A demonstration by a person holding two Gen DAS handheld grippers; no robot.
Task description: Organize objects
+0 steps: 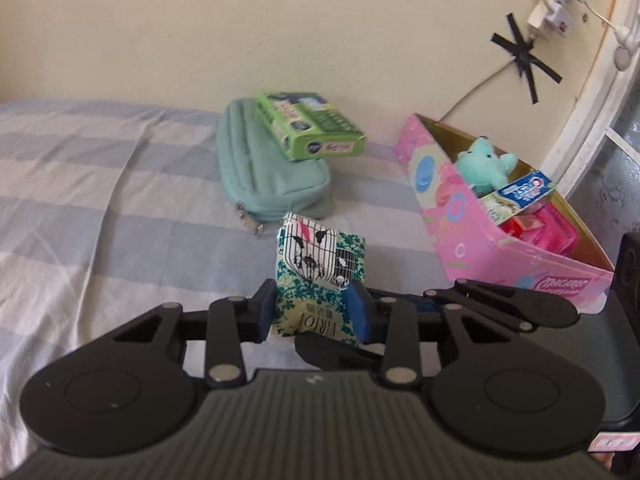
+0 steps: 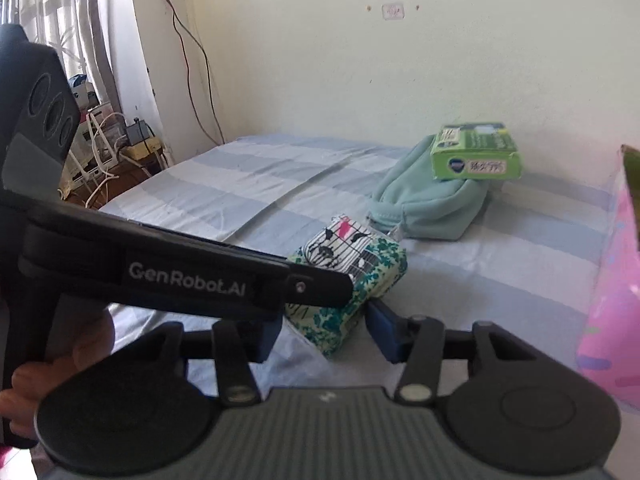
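Observation:
My left gripper (image 1: 314, 312) is shut on a green floral tissue pack (image 1: 316, 308) with a black-and-white striped pack (image 1: 316, 256) lying on top of it, over the striped bedsheet (image 1: 100, 200). My right gripper (image 2: 326, 332) is open, its fingers either side of the same floral pack (image 2: 340, 312), which is not touching them. The left gripper's body (image 2: 180, 276) crosses the right wrist view. The striped pack also shows in the right wrist view (image 2: 344, 248). A pink box (image 1: 480, 232) at the right holds a teal plush (image 1: 486, 164), a toothpaste box and pink items.
A teal zip pouch (image 1: 264, 168) lies near the wall with a green box (image 1: 316, 128) on top; both show in the right wrist view, pouch (image 2: 432, 208) and box (image 2: 476, 156). Cables and plugs hang on the wall (image 1: 552, 12). The bed's left edge drops to cluttered floor (image 2: 108, 148).

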